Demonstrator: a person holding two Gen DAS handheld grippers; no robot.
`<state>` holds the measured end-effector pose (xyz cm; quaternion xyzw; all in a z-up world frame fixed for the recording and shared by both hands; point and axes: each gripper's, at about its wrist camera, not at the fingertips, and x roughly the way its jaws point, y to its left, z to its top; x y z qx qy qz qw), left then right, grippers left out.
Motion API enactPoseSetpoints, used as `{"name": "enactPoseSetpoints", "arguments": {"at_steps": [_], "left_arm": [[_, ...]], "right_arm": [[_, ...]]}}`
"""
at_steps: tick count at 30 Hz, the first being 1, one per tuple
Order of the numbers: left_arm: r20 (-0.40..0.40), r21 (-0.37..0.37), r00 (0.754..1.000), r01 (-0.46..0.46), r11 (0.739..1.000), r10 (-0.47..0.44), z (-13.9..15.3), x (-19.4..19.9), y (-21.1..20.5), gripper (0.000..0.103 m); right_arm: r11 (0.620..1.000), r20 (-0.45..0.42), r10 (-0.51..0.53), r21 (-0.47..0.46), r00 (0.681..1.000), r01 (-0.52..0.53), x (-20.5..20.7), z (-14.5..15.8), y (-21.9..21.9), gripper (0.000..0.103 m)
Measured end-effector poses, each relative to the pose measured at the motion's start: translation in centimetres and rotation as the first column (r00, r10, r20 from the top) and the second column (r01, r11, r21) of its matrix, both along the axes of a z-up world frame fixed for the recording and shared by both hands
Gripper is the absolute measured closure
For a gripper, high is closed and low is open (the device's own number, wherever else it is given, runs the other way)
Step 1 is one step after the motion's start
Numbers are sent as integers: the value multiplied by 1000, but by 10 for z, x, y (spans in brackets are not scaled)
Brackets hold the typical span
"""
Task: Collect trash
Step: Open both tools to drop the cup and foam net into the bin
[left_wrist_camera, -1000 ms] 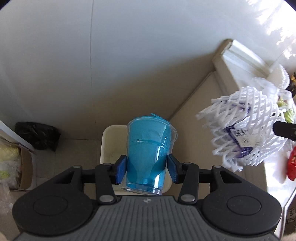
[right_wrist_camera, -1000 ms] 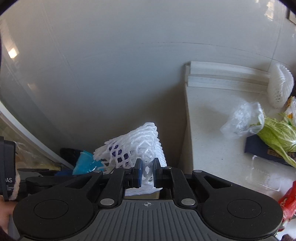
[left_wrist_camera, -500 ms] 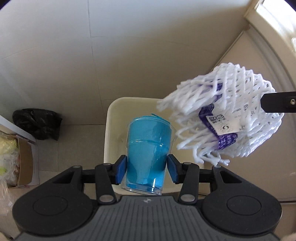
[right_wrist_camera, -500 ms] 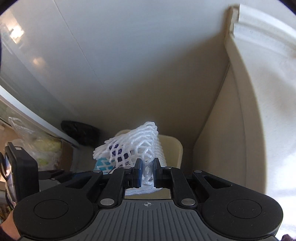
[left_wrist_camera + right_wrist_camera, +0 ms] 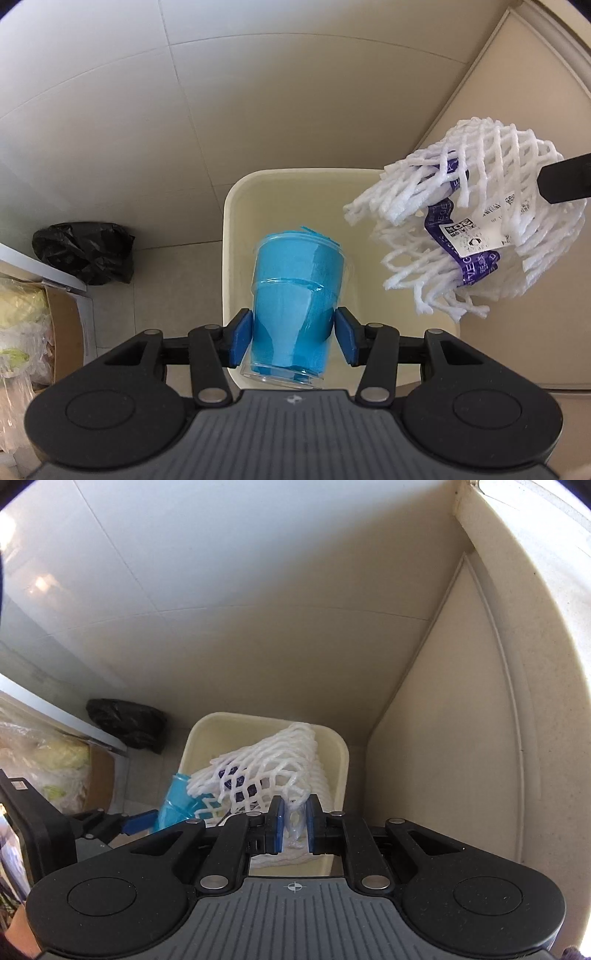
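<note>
Looking down through my left wrist camera, I have the left tongs (image 5: 293,338) clamped on a clear plastic cup (image 5: 295,310) stuffed with blue paper, both blue pads against its sides. The cup hangs tilted over the open cream trash bin (image 5: 236,206) that stands on the tiled floor (image 5: 184,129).

My right tongs (image 5: 293,819) pinch a white foam fruit net (image 5: 266,768) between nearly closed pads; their jaws are opening slightly, with the net's mesh still between them. In the left view that net (image 5: 476,236) hangs over the bin's right side, a purple band and a white printed label (image 5: 480,236) showing through the mesh, and a black finger of the right tongs reaches in from the right edge. In the right view the net sits above the bin (image 5: 343,760), and the blue cup (image 5: 175,805) shows to its left with the left tongs (image 5: 136,821) beside it.

A crumpled black bag (image 5: 86,253) lies on the floor left of the bin, near a cardboard box (image 5: 64,332) holding pale plastic wrapping. A beige cabinet panel (image 5: 443,720) rises just right of the bin.
</note>
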<state>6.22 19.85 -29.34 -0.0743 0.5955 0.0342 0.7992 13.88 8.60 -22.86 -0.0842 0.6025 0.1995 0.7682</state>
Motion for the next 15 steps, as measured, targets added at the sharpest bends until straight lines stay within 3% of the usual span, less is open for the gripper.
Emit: {"name": "enactPoseSetpoints", "arguments": {"at_steps": [3, 5, 7, 15], "left_arm": [[12, 18, 1000, 4, 1000, -4, 2, 0, -2, 51], [0, 35, 1000, 12, 999, -12, 1, 1, -7, 31], [6, 47, 1000, 21, 999, -21, 4, 0, -10, 28], [5, 43, 999, 39, 998, -39, 2, 4, -11, 24]], "right_arm": [[1000, 13, -5, -1, 1000, 5, 4, 0, 1, 83], [999, -3, -34, 14, 999, 35, 2, 0, 1, 65], [998, -13, -54, 37, 998, 54, 2, 3, -2, 54], [999, 1, -44, 10, 999, 44, 2, 14, -2, 48]]}}
